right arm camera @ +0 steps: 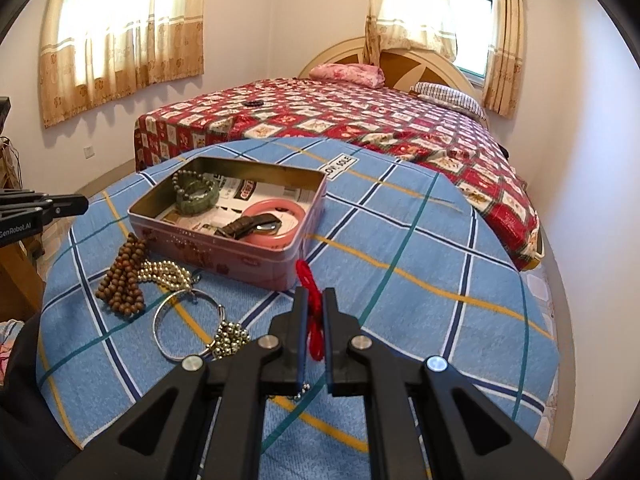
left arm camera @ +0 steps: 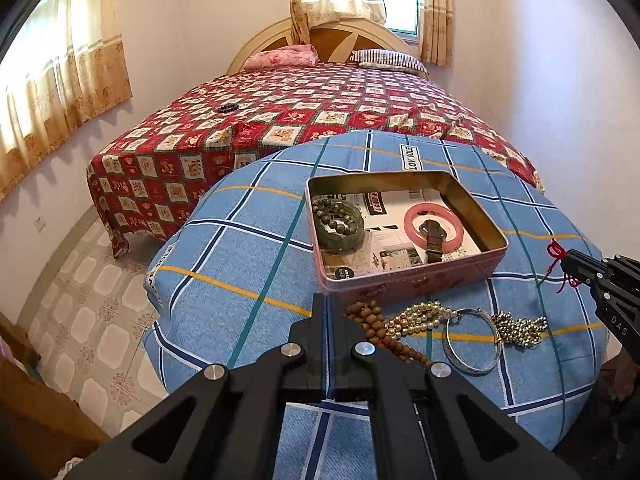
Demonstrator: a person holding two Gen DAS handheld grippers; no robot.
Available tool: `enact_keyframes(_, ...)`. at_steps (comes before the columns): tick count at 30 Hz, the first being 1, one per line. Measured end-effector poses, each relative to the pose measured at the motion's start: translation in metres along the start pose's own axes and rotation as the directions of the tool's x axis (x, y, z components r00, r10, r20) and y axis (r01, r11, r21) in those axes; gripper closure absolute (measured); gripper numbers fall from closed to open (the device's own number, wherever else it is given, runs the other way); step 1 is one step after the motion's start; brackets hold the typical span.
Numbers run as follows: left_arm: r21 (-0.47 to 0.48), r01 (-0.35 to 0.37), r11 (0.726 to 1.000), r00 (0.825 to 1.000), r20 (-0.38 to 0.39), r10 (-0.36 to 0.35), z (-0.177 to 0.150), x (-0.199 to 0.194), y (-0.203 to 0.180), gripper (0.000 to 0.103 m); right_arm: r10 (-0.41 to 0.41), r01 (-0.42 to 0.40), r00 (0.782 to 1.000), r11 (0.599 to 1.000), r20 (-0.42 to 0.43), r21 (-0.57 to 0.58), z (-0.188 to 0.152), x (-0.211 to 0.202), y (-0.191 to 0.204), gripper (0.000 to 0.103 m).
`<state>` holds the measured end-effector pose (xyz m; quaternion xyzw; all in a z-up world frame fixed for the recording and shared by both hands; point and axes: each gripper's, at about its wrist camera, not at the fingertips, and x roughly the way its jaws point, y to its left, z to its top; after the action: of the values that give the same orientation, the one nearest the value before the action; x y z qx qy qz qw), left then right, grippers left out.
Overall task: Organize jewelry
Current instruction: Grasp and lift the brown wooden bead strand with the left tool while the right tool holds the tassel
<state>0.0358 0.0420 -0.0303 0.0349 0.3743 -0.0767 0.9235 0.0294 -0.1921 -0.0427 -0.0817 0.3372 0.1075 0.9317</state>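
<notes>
A: What has the right gripper (right arm camera: pixel 315 300) got?

B: Its jaws pinch a knotted red cord bracelet (right arm camera: pixel 310 280), which runs lengthwise between the fingers and pokes out past the tips. A small chain seems to dangle below it, though that part is too dim to be sure.

A: And where does it need to go?

B: Into the open pink rectangular tin box (right arm camera: pixel 256 258), I'd judge. The tin sits just ahead of those jaws and to their left, its long side running across the approach. Inside lie a green stone bangle with dark beads (right arm camera: pixel 196 196), a pink ring bangle (right arm camera: pixel 276 222) and a brown leather watch strap (right arm camera: pixel 244 226).

A: The left gripper (left arm camera: pixel 329 304)?

B: Jaws pressed together on nothing, the tin's near wall straight beyond the tips. Just right of them lie brown wooden prayer beads (left arm camera: pixel 374 328), a cream pearl strand (left arm camera: pixel 420 318), a silver metal bangle (left arm camera: pixel 474 340) and a heap of small metallic beads (left arm camera: pixel 520 328), all on the blue checked cloth (left arm camera: pixel 240 260).

A: So the right hand is nearer the drop?

B: It is the loaded one; a short carry forward-left over the rim should do it.
</notes>
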Motion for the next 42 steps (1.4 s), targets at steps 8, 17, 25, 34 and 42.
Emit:
enact_keyframes(8, 0.003, 0.0, 1.0, 1.0, 0.003, 0.0, 0.0, 0.0, -0.002, 0.103, 0.005, -0.005, 1.0, 1.0, 0.017, 0.001, 0.002, -0.004, 0.0, 0.095)
enact_keyframes(17, -0.06, 0.032, 0.998, 0.997, -0.064, -0.036, -0.004, 0.013, 0.004, 0.1, 0.02, -0.02, 1.0, 1.0, 0.003, -0.009, -0.002, 0.002, 0.006, 0.095)
enact_keyframes(25, -0.001, 0.0, 1.0, 0.996, -0.087, 0.0, -0.01, 0.028, -0.026, 0.043, 0.031, -0.031, 0.999, 0.999, -0.01, -0.02, -0.007, 0.005, 0.01, 0.095)
enact_keyframes(34, 0.001, 0.053, 0.999, 0.983, -0.178, -0.052, -0.026, 0.066, -0.035, 0.071, 0.041, -0.042, 0.999, 0.999, -0.018, -0.026, -0.011, 0.007, 0.013, 0.095)
enact_keyframes(42, 0.028, 0.057, 0.998, 0.995, -0.086, -0.054, -0.012, 0.034, -0.031, 0.079, 0.034, -0.034, 0.999, 0.999, -0.006, -0.023, -0.009, 0.005, 0.011, 0.095)
